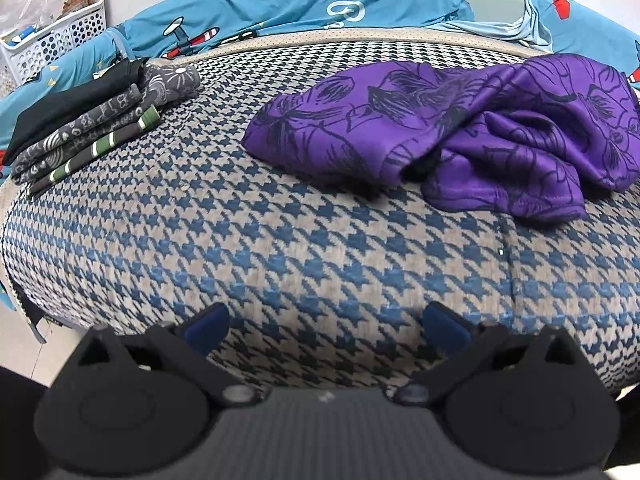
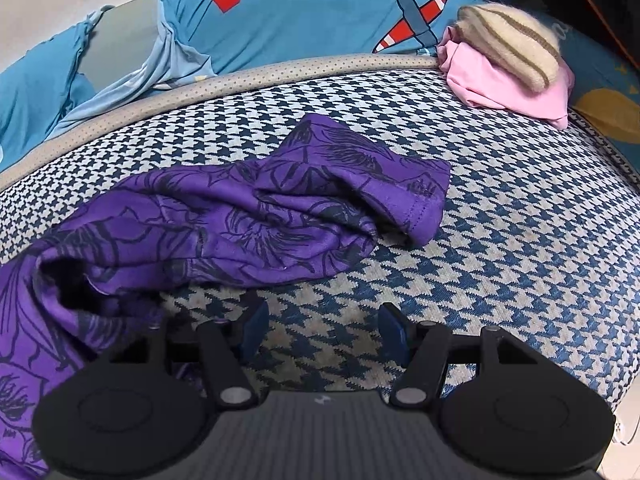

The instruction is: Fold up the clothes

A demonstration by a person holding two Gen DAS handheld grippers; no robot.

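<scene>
A crumpled purple garment with black flower print (image 1: 460,132) lies on the houndstooth cushion (image 1: 280,240), to the right in the left wrist view. It also shows in the right wrist view (image 2: 208,224), spreading from the centre to the lower left. My left gripper (image 1: 326,326) is open and empty, above bare cushion, well short of the garment. My right gripper (image 2: 320,330) is open and empty, just right of the garment's near edge, over the cushion (image 2: 500,240).
A stack of folded dark clothes (image 1: 92,124) sits at the cushion's far left. A pink garment with a striped woolly piece on it (image 2: 508,68) lies at the far right. Blue airplane-print bedding (image 1: 320,4) runs along the back. A white basket (image 1: 52,36) stands far left.
</scene>
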